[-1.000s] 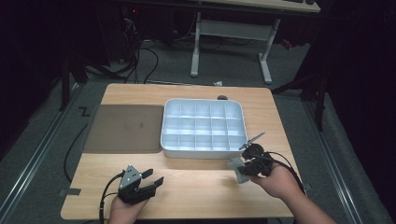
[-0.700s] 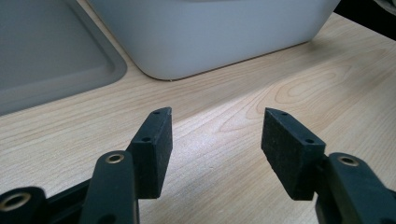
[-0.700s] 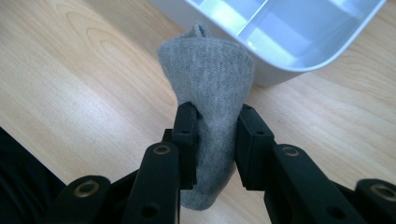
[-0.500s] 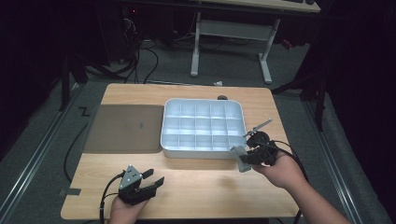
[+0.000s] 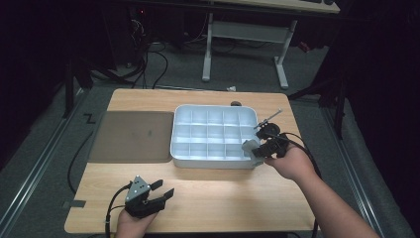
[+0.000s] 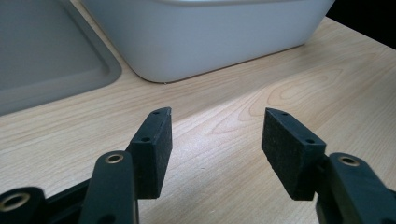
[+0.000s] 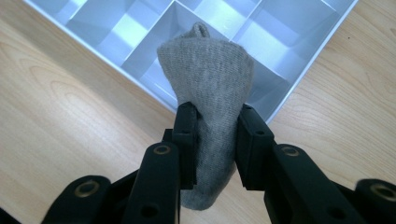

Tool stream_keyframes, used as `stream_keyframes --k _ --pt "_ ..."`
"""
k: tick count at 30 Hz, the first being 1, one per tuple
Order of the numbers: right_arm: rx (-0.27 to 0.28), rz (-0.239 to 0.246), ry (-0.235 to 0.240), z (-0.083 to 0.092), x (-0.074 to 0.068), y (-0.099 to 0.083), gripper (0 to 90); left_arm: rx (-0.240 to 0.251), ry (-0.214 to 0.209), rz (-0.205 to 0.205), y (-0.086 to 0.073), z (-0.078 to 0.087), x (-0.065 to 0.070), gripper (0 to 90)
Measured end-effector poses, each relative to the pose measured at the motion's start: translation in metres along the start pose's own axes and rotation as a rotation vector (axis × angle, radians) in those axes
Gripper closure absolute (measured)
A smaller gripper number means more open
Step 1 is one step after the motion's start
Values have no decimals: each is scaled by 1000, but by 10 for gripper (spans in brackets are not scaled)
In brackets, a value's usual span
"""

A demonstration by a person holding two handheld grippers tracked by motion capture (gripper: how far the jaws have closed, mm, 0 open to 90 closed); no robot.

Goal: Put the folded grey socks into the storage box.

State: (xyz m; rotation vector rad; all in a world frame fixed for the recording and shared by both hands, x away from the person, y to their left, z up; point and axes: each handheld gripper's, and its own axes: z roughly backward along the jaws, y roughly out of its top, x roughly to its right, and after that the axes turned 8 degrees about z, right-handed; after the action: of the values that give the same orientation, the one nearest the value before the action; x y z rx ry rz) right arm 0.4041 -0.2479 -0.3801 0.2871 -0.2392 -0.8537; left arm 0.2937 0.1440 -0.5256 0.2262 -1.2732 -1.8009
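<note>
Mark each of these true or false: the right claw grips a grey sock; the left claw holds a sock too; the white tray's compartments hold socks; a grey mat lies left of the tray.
1. The right claw grips a grey sock. True.
2. The left claw holds a sock too. False: its jaws stand open over bare wooden table.
3. The white tray has socks in its compartments. False: the compartments in sight are empty.
4. A grey mat lies left of the tray. True.
</note>
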Motion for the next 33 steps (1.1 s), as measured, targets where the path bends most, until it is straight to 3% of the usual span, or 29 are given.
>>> stream_keyframes --k 3,10,25,30,31,33 --pt "-5 -33 -3 -2 8 4 730 0 -2 1 0 -1 0 439" --pt "-19 -59 3 -12 21 10 730 0 -4 7 -1 -2 -1 439" --pt "-80 -77 -10 -32 24 19 735 6 -5 -1 0 2 -2 439" --pt "-104 -96 -12 -41 24 20 736 4 -6 1 0 2 -2 439" --pt "-120 -122 -12 -42 23 20 736 5 -6 1 0 2 -2 439" --pt "-121 -106 -13 -46 24 20 737 5 -6 1 0 2 -2 439"
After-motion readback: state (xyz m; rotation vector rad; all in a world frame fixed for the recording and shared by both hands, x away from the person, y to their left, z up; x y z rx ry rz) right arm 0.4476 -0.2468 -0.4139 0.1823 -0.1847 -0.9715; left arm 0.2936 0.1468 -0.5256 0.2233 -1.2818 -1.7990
